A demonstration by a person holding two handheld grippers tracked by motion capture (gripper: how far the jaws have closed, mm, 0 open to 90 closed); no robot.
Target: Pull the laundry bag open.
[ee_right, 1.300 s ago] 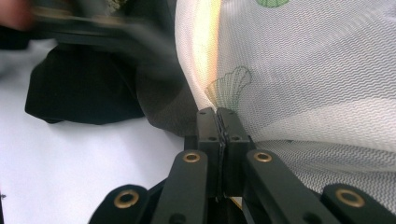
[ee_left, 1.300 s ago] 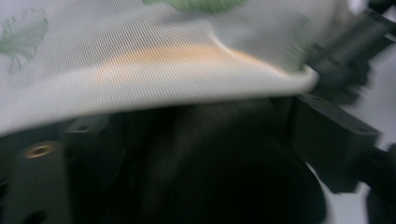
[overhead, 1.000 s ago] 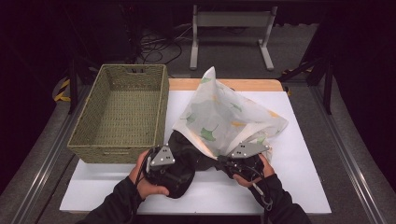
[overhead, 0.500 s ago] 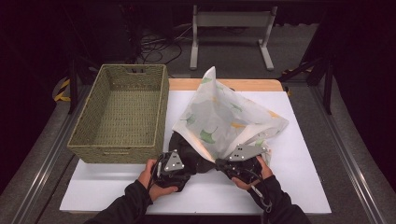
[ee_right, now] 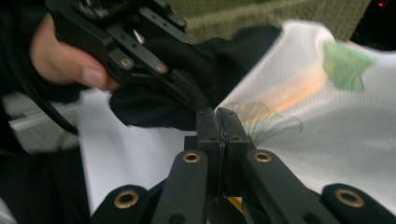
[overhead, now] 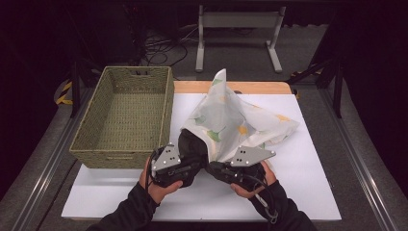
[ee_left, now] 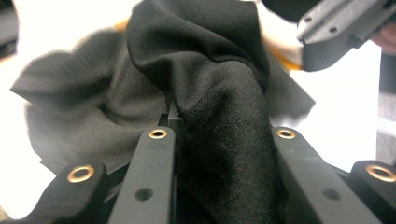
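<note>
A white mesh bag [overhead: 235, 118] with green and orange leaf prints lies on the white board [overhead: 308, 163], one corner standing up. A black cloth [overhead: 189, 144] bunches at the bag's near-left opening. My left gripper [overhead: 195, 162] is shut on a thick fold of the black cloth [ee_left: 210, 70], which fills the gap between its jaws [ee_left: 219, 126]. My right gripper [overhead: 213, 167] points left, its jaws [ee_right: 217, 122] shut on the edge of the mesh bag [ee_right: 327, 121]. The two grippers sit close together, and the left one [ee_right: 140, 51] holds the black cloth [ee_right: 233, 51] just ahead of the right jaws.
An empty woven basket [overhead: 120, 159] stands on the table's left side, close beside the left hand. Bare white board lies to the right of the bag and along the near edge. A metal stand [overhead: 238, 21] is on the floor beyond the table.
The left gripper has shifted a little forward and right, and the black cloth has bunched closer to the bag's opening. The right gripper has stayed almost still.
</note>
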